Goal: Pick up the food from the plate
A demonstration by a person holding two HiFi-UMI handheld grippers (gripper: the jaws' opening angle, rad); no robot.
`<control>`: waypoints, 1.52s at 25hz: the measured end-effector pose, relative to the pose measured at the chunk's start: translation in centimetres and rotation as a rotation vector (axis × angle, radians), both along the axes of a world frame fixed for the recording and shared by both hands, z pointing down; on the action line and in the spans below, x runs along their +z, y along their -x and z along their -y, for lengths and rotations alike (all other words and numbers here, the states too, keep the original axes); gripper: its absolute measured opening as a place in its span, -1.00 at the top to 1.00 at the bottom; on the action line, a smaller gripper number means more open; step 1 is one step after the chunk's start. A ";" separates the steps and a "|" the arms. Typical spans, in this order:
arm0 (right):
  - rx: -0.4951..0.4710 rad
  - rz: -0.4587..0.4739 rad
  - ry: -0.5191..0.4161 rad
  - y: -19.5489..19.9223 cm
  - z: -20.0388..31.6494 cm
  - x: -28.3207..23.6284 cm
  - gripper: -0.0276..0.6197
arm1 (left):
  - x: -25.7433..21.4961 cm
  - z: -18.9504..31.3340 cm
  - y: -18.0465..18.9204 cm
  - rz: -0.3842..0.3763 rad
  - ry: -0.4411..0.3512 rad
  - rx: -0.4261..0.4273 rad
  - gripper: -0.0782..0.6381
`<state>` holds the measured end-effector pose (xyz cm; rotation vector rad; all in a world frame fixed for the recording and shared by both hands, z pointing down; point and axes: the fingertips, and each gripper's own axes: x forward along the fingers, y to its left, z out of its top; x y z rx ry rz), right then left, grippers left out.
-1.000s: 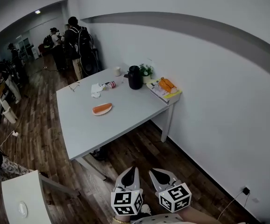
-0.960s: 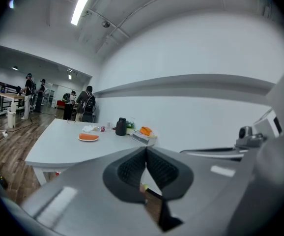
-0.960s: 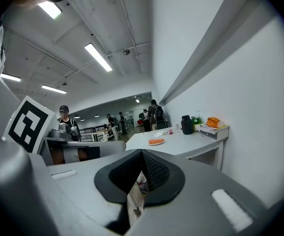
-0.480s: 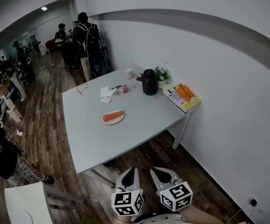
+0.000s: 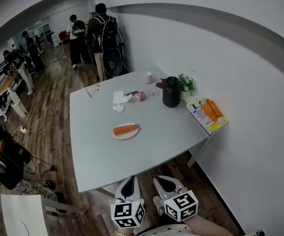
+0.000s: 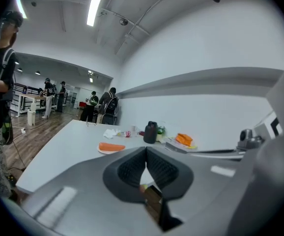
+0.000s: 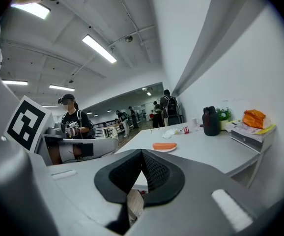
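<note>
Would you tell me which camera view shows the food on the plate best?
The head view: it looks down on the whole food and its plate. Both gripper views show it only small, far off and nearly side-on.

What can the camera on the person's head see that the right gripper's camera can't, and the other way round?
Only the head view shows both grippers side by side from above, left gripper and right gripper, empty with their jaws together. Only the right gripper view shows the long ceiling strip lights and that gripper's black ribbed pads, pressed shut. Both show the white table, the long orange food on its pale round plate, and the black jug.
</note>
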<state>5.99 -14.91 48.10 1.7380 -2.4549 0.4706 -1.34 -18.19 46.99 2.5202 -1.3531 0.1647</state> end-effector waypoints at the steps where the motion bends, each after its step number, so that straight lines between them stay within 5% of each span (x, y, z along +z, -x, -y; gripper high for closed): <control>1: -0.020 -0.006 -0.003 -0.3 1.7 -0.1 0.92 | 0.0 1.5 -0.1 -0.002 -0.002 -0.015 0.76; 10: -0.175 -0.059 -0.050 -2.6 17.0 -1.8 0.92 | -0.8 14.1 -1.7 -0.025 -0.017 -0.144 0.76; 18: -0.359 -0.177 0.018 -2.4 24.7 1.1 0.92 | -0.2 20.3 -1.1 0.005 -0.006 -0.275 0.76; 26: -0.548 -0.489 0.010 0.5 31.1 5.5 0.92 | 2.5 23.5 0.7 0.023 0.042 -0.312 0.76; 31: -0.736 -0.841 0.043 2.4 35.5 10.7 0.92 | 4.3 26.2 1.5 0.048 0.051 -0.303 0.76; 34: -0.834 -0.966 0.131 3.2 38.0 14.0 0.88 | 5.3 27.3 1.8 0.049 0.078 -0.300 0.76; 36: -0.899 -1.005 0.209 3.8 39.3 16.0 0.36 | 5.8 27.9 1.9 0.051 0.096 -0.304 0.76; 38: -0.948 -1.046 0.260 4.3 40.4 17.5 0.27 | 6.1 28.4 2.1 0.048 0.110 -0.310 0.76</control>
